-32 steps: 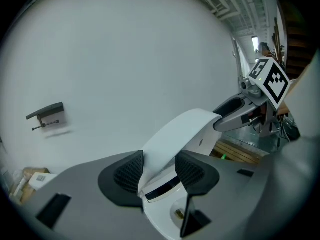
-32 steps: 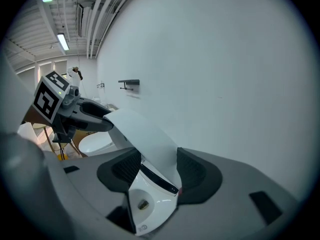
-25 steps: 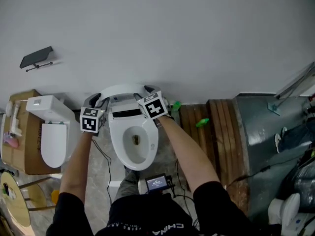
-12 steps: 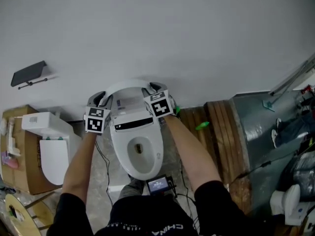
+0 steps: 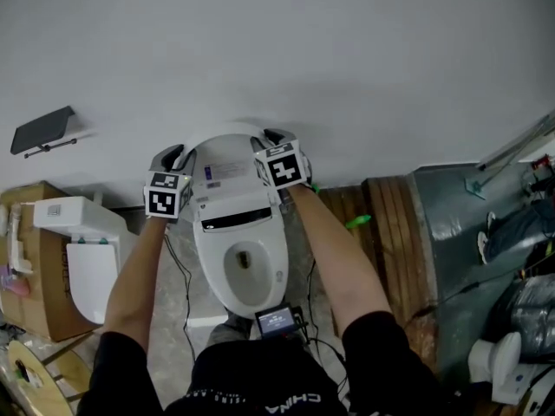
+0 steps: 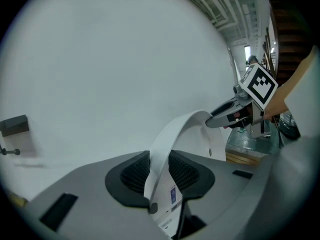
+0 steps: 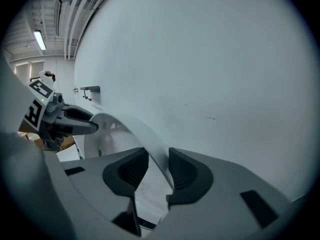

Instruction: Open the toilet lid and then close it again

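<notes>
The white toilet (image 5: 247,271) stands against the grey wall with its lid (image 5: 227,170) raised, inner face and label toward me. My left gripper (image 5: 176,157) is at the lid's left edge. In the left gripper view the lid rim (image 6: 167,149) runs between the pads of that gripper (image 6: 160,171), which press on it as the jaws close. My right gripper (image 5: 279,139) is at the lid's right edge. There the rim (image 7: 150,144) passes between the closing jaws of the right gripper (image 7: 157,169), with a slight gap at one pad.
A second white toilet (image 5: 82,254) rests on a cardboard box (image 5: 30,276) at the left. Wooden planks (image 5: 390,232) lie to the right. A dark shelf (image 5: 42,128) hangs on the wall. A small screen device (image 5: 277,321) sits at the bowl's front.
Both grippers have moved away from me toward the wall, onto the two sides of the raised lid. The head view has shifted forward with them.
</notes>
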Motion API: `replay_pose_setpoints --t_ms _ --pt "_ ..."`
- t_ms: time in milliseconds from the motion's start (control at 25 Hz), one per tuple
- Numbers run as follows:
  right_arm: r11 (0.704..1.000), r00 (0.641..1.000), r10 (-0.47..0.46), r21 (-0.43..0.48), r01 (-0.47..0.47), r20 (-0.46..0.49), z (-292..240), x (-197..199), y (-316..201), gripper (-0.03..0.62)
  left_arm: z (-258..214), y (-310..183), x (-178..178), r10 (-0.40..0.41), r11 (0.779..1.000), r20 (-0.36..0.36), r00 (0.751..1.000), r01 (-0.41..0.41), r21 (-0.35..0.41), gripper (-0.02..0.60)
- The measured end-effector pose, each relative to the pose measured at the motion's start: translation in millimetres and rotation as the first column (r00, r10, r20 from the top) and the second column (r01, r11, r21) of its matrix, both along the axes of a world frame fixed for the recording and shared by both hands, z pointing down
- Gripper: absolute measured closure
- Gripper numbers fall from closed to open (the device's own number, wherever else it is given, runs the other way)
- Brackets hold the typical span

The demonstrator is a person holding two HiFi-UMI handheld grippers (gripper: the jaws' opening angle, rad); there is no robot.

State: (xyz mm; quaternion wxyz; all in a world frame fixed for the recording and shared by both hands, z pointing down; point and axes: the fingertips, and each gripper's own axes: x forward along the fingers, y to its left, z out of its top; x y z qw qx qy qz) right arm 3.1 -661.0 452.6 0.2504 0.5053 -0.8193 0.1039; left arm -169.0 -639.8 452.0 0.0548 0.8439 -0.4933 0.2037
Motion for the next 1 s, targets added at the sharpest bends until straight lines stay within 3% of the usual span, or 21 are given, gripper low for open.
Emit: replay_pose_setpoints --t_ms 360,560,800,1000 --pt "0.998 0.998 -0.047 -0.031 0.048 0.035 9.3 -4.7 -50.2 0.464 8.4 -45.7 -7.4 -0.059 0.995 -0.015 0.998 0.058 -0.086 0.462" --pt "0.996 0.995 -0.079 -0.043 0.082 0.058 12.0 -4.3 -60.4 0.464 10.1 -55.2 -6.5 -0.075 0.993 -0.028 0.997 0.073 -0.091 0.462" --pt "0.993 0.993 -0.102 -0.046 0.105 0.057 12.7 -5.7 -59.4 0.464 9.2 -47.6 -8.8 -0.039 0.996 -0.016 0.999 0.038 -0.083 0.463" --pt "0.994 0.994 -0.104 -0.02 0.105 0.033 10.5 -6.5 -54.5 0.464 3.6 -20.5 -14.0 -0.038 0.998 -0.079 0.996 0.035 -0.046 0.462"
